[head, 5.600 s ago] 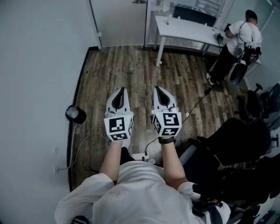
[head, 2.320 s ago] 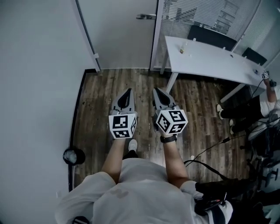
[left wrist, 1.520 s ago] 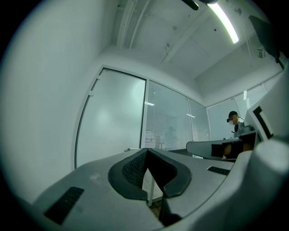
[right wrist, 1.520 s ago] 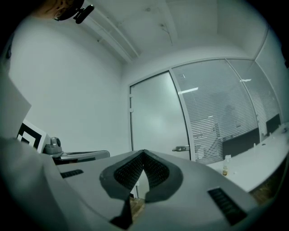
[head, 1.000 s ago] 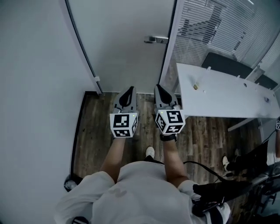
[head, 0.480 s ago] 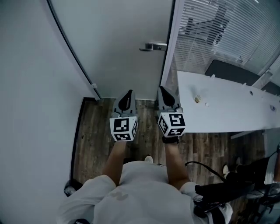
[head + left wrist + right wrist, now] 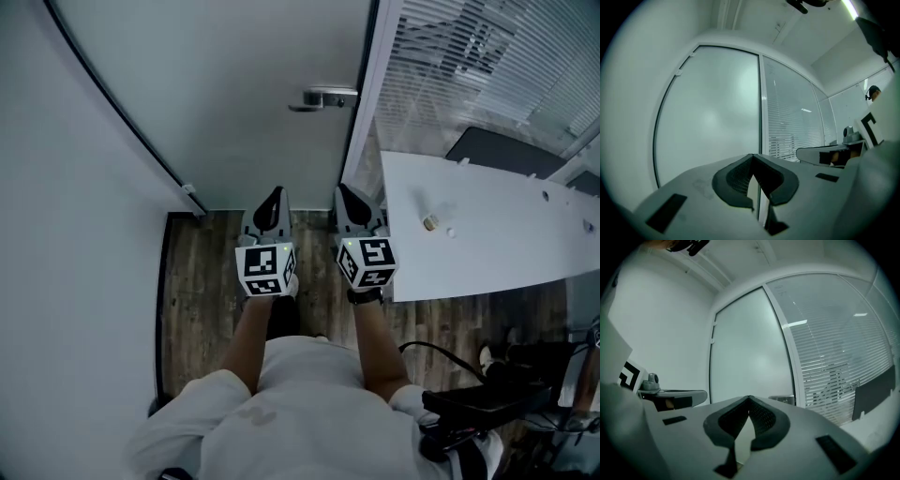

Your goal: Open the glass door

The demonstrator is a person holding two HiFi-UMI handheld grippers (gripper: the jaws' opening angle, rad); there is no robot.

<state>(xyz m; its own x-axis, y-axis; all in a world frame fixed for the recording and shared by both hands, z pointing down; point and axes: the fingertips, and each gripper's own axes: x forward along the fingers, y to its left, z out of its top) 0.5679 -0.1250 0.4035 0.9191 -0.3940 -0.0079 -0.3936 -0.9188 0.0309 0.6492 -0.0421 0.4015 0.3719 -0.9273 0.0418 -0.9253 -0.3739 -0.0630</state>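
Observation:
The frosted glass door (image 7: 253, 84) stands closed ahead of me, its metal lever handle (image 7: 323, 97) on the right edge beside the frame. My left gripper (image 7: 272, 199) and right gripper (image 7: 345, 197) are held side by side, pointing level at the door and short of it. Both are shut with nothing between the jaws. In the left gripper view the closed tips (image 7: 753, 155) face the door pane (image 7: 708, 108). From the right gripper view, the handle (image 7: 783, 400) shows just right of the closed tips (image 7: 749, 397), apart from them.
A white desk (image 7: 487, 225) with a small object (image 7: 430, 222) stands close on my right. Above it is a glass partition with blinds (image 7: 469, 66). A white wall (image 7: 66, 234) runs along the left. Cables and dark equipment (image 7: 487, 403) lie at lower right on the wood floor (image 7: 206, 272).
The person has walked toward the door, so the door and handle are now much closer. Both grippers stayed side by side and shut.

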